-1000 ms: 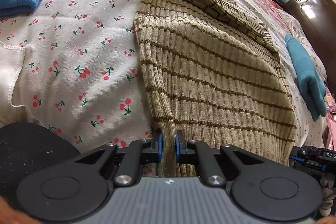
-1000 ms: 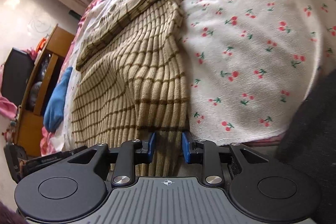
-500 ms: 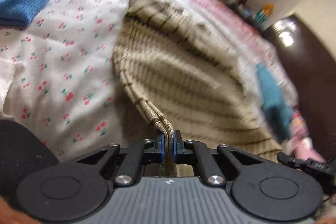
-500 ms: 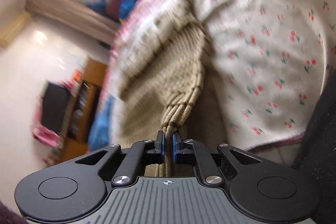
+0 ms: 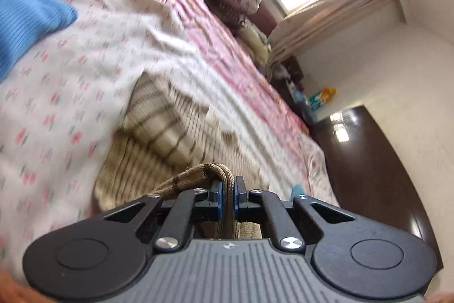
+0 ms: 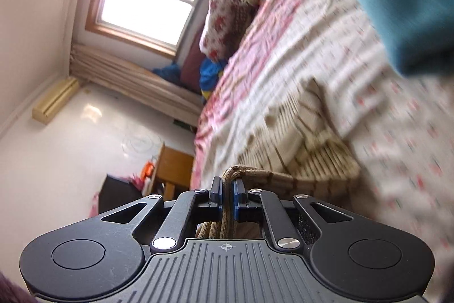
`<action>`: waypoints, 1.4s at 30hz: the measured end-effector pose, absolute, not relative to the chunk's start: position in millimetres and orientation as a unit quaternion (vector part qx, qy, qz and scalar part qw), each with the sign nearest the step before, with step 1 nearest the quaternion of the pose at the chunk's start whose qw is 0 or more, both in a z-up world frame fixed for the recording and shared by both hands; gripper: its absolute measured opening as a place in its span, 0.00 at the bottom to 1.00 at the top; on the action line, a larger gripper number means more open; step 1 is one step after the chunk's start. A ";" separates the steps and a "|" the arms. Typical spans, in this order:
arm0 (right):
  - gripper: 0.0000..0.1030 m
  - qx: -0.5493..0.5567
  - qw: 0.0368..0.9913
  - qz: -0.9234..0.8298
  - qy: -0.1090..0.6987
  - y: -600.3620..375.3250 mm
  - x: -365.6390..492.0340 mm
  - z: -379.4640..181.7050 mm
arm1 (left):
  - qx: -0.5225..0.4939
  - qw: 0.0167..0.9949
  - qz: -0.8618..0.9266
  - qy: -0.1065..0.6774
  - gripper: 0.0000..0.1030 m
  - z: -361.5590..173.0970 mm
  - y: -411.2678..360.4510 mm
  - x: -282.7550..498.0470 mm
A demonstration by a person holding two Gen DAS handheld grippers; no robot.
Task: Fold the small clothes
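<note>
Here the fold itself is in hand: the left tongs [image 5: 226, 196] are pinched tight on a bunched hem corner of the striped knit top [image 5: 159, 132], and the right tongs [image 6: 226, 199] are likewise clamped on the other hem corner of the same garment, so that the hem stands lifted at the fingertips while the rest of the top lies ahead of both tongs on the cherry-print sheet [image 5: 56, 93] of the bed. Judging by this, the next move calls for carrying both corners forward together, level and evenly spaced, and laying the hem on the far part before letting go; the views are blurred, so how flat the far part lies cannot be told. No container shows; a blue garment [image 5: 25, 19] lies far left of the left tongs, a teal one [image 6: 403, 2] up right of the right tongs
</note>
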State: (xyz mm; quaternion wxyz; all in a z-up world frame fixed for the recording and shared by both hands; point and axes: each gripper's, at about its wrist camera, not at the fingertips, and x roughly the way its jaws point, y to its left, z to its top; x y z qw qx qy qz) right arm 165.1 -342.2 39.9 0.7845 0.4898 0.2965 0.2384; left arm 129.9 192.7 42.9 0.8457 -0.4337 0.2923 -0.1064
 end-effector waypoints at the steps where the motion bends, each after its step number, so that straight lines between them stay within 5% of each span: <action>1: 0.08 0.488 0.788 0.236 0.292 -340.0 177.2 42.1 | -0.434 0.848 -0.103 0.285 0.13 44.9 196.0 140.1; 14: 0.08 0.468 0.801 0.170 0.331 -293.5 325.8 -5.1 | -0.441 0.849 -0.031 0.289 0.13 -2.9 233.0 265.6; 25: 0.12 0.473 0.790 0.126 0.369 -293.3 353.9 -45.2 | -0.451 0.841 -0.006 0.299 0.13 -25.8 234.2 287.9; 28: 0.14 0.479 0.787 0.131 0.365 -295.4 357.3 -43.6 | -0.455 0.842 -0.004 0.289 0.19 -22.3 236.3 287.0; 33: 0.22 0.469 0.801 0.136 0.346 -299.2 349.5 -32.3 | -0.432 0.864 0.027 0.256 0.43 -5.1 239.5 278.8; 42: 0.25 0.352 0.858 0.118 0.357 -287.8 342.7 -21.6 | -0.356 0.893 0.019 0.273 0.45 2.0 215.2 250.8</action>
